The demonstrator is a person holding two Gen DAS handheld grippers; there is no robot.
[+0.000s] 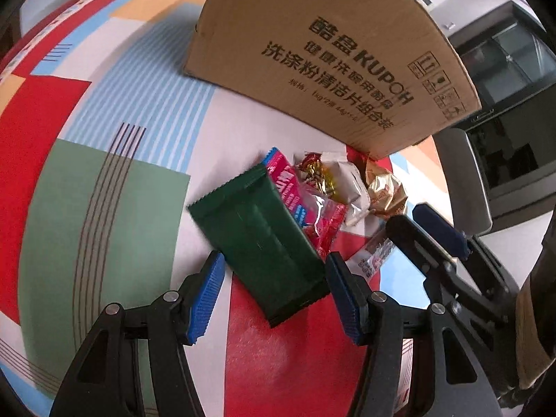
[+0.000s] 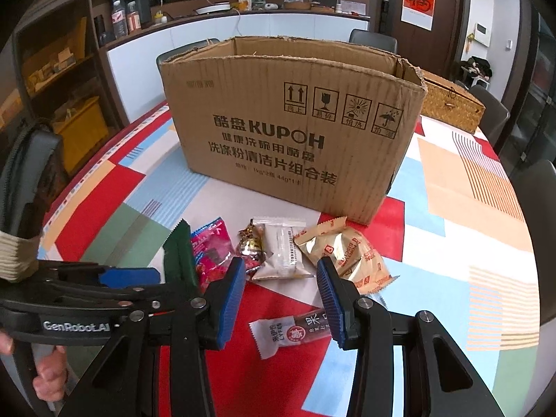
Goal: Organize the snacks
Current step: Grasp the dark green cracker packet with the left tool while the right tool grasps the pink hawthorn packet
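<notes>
- Snacks lie in a loose heap on the patchwork-coloured tablecloth [image 2: 451, 187], just in front of the open brown cardboard box [image 2: 295, 132] printed KUPOH.
- Left gripper [image 1: 274, 292]: blue pads spread apart, straddling the near end of the dark green flat packet [image 1: 260, 239]; whether they touch it I cannot tell.
- Right gripper [image 2: 281, 299]: pads apart, holding nothing, poised over the white-and-brown wrapped candy bar [image 2: 288, 333].
- Beside the green packet: pink crinkly bag [image 2: 212, 246], white sachet [image 2: 281, 253], gold biscuit pouch [image 2: 354, 253].
- Woven straw basket [image 2: 451, 104] stands behind the box; grey chairs [image 2: 371, 40] ring the table.
</notes>
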